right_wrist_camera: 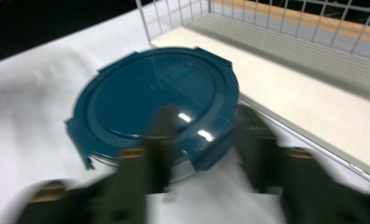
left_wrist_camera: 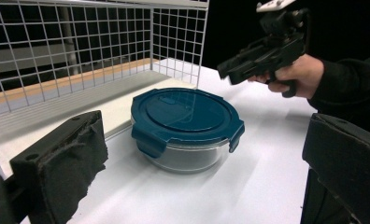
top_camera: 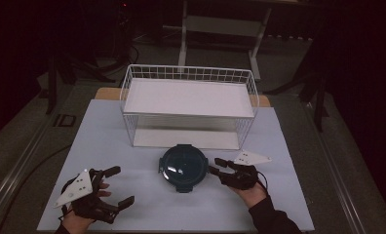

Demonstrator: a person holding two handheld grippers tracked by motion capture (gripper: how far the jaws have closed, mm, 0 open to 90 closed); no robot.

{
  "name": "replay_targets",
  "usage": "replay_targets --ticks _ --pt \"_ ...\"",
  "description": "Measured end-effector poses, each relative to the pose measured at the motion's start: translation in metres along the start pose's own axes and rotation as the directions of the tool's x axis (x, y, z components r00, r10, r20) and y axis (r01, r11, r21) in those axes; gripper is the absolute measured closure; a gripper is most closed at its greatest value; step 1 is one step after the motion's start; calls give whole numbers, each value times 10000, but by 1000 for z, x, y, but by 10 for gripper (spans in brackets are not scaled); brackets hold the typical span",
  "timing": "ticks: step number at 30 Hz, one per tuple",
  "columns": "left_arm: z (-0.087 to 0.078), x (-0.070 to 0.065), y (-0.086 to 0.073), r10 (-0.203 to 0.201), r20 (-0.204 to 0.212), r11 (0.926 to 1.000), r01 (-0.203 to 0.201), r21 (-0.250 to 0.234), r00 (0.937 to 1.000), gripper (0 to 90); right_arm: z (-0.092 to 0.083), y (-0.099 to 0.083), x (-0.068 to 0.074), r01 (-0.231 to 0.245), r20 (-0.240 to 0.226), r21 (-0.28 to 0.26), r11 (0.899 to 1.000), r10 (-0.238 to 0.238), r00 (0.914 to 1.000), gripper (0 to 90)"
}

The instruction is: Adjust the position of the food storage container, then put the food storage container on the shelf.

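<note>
The left gripper (top_camera: 119,186) rested at the near left of the table (top_camera: 108,146), its jaws spread wide with nothing between them — in the left gripper view they framed the container from well apart. The container (top_camera: 183,166), a round glass bowl under a dark teal lid (left_wrist_camera: 185,114) with clip tabs, stood on the table near its middle, just in front of the rack (top_camera: 188,105), a white wire frame with two shelves. The right gripper (top_camera: 215,165) sat just beside the container's right edge, pointing at it; its jaws stood parted and blurred in the right gripper view, with one of the lid's clip tabs showing between them — pinching nothing.
</note>
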State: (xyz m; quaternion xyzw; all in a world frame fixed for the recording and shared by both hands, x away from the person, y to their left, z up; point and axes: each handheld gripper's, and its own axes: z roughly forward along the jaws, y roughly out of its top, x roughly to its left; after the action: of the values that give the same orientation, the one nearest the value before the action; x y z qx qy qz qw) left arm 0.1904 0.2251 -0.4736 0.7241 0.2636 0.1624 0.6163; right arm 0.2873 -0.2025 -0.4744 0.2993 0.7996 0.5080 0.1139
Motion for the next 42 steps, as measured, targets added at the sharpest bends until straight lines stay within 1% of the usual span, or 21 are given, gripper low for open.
replay_targets --ticks 3,4,5,7,8,10,12,13,15,16,17,20,22,23,24,25,28,31,34,38,42 --pt "0 0 0 10 -10 10000 -10 26 10000 1 -4 3 3 -145 -370 -384 9992 131 9992 256" --pt "0 0 0 8 -10 10000 -8 19 10000 1 -4 3 4 -66 -558 -402 9992 43 9984 180" --pt "0 -1 0 5 -7 10000 -5 20 10000 1 -4 4 6 119 -618 -378 9992 -142 9980 144" --pt "1 -1 0 -10 4 10000 10 29 10000 1 -5 4 9 316 -511 -551 9980 -344 9981 138" --pt "1 0 1 -21 21 10000 21 28 10000 1 -5 5 10 396 -543 -497 9980 -423 9976 122" --pt "3 -1 2 -40 57 9999 39 108 10000 1 -7 6 13 570 -707 -693 9960 -619 9956 120" --pt "4 -1 4 -16 98 9998 14 197 10000 1 -9 8 15 756 -437 -654 9950 -786 9960 137" --pt "5 -2 6 -12 158 9997 8 253 9999 1 -10 8 16 799 -413 -721 9942 -831 9957 140" --pt "8 -3 11 35 163 9993 -41 362 9999 1 -15 10 18 893 -609 -1068 9903 -961 9935 150" --pt "9 -4 14 82 134 9991 -88 408 9999 1 -17 11 19 977 -587 -1136 9887 -1048 9928 172" --pt "10 -4 18 122 60 9985 -125 530 9999 1 -19 12 20 1084 -439 -1126 9877 -1139 9925 179" --pt "15 -4 27 171 30 9970 -172 758 9998 1 -23 14 25 1410 -293 -1125 9836 -1451 9890 174" --pt "20 -4 32 269 -196 9956 -250 909 9994 1 -24 16 27 1376 -145 -765 9875 -1391 9902 174" --pt "23 -3 35 255 -241 9942 -228 1051 9994 1 -25 16 28 1424 28 -763 9869 -1426 9898 174" --pt "25 -3 36 202 -282 9933 -168 1139 9994 1 -26 16 29 1531 125 -831 9847 -1526 9882 173" --pt "29 -3 38 102 -264 9920 -67 1264 9996 1 -27 16 28 1519 101 -861 9846 -1516 9884 172" --pt "35 -4 44 -49 -261 9875 90 1572 9996 1 -31 18 29 1536 299 -1129 9817 -1511 9881 173" --pt "40 -5 49 2 -305 9858 49 1679 9995 1 -37 20 28 1555 549 -1378 9782 -1492 9873 174" --pt "46 -1 54 -185 -158 9856 209 1676 9997 1 -41 22 27 1456 521 -1572 9768 -1390 9889 180" --pt "55 6 59 -420 -134 9854 436 1645 9990 1 -42 24 30 1550 675 -1595 9749 -1459 9870 201" --pt "67 13 61 -541 -131 9824 556 1783 9984 1 -38 24 30 1533 595 -1520 9764 -1458 9875 194"
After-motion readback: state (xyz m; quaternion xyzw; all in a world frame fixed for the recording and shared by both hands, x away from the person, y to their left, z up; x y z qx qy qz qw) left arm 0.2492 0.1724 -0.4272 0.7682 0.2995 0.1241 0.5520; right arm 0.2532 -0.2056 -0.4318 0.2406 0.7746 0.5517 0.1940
